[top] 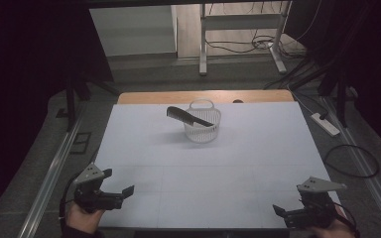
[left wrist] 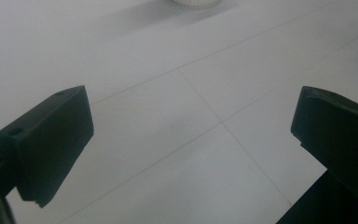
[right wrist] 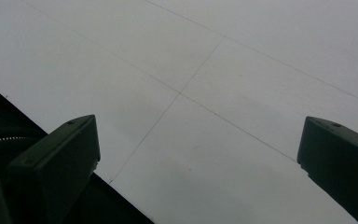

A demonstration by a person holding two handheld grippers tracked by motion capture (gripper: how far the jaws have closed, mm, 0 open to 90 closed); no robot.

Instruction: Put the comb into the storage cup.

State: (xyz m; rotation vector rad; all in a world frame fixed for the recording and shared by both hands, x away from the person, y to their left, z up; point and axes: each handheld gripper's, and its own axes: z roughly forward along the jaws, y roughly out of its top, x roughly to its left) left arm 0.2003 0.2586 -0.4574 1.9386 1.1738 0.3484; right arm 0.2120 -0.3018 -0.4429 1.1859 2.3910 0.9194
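While both grippers (top: pixel 118 190) (top: pixel 278 210) gape empty, a black comb (top: pixel 188 117) lies tilted across the white basket (top: pixel 202 130).

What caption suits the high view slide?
Black comb resting across white basket; both tongs open at near edge.

The left claw (top: pixel 113 191) is black, with a grey three-cornered plate on top and a thin black cable behind it. The right claw (top: pixel 288 214) looks the same. Each has two flat, blocky black jaws with small round holes.
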